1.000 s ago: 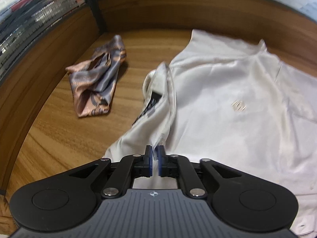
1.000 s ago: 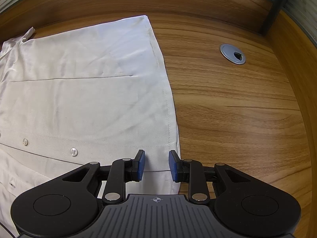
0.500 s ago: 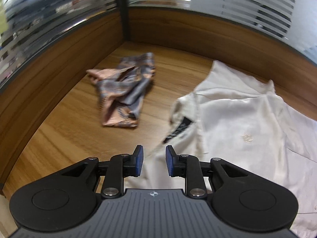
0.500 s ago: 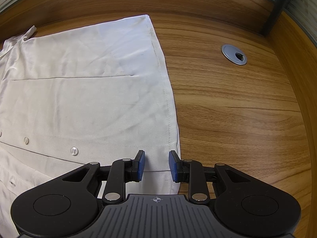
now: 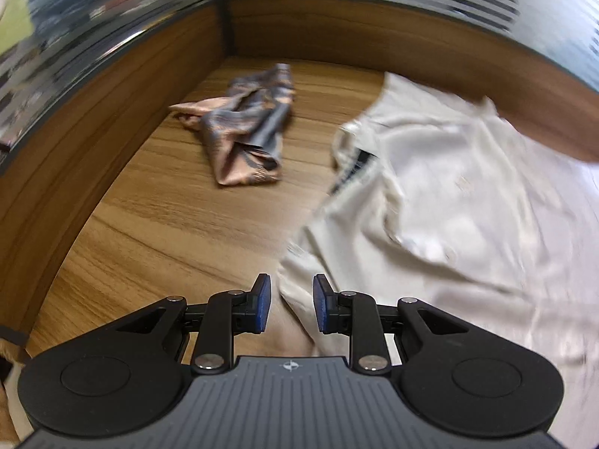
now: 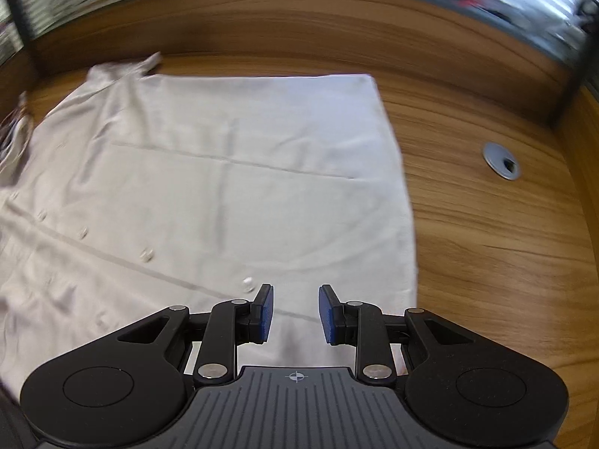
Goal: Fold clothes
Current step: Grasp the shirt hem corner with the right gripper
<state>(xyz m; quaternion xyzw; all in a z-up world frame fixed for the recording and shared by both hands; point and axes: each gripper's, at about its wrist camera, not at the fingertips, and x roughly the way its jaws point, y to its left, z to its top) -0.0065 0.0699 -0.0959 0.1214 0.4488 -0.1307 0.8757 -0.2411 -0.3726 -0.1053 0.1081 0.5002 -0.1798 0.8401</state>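
Two claws hang over a white shirt on a wooden table.

The left claw (image 5: 288,307) has just been opening; its blue pads now stand apart and pinch nothing. The edge of the white shirt (image 5: 441,202) lies under the gap between them, but the pads do not press on it. The shirt spreads out ahead and to the right of this claw. Ahead and a bit to the left lies a crumpled scarf (image 5: 243,131), pink and grey, apart from the shirt on the table (image 5: 157,232). The right claw (image 6: 295,312) is spread too and holds nothing. The shirt lies flat below and ahead of it, with small buttons (image 6: 247,283) just to its left. Far off to the right, a round metal hole cover (image 6: 501,160) sits in the wood.
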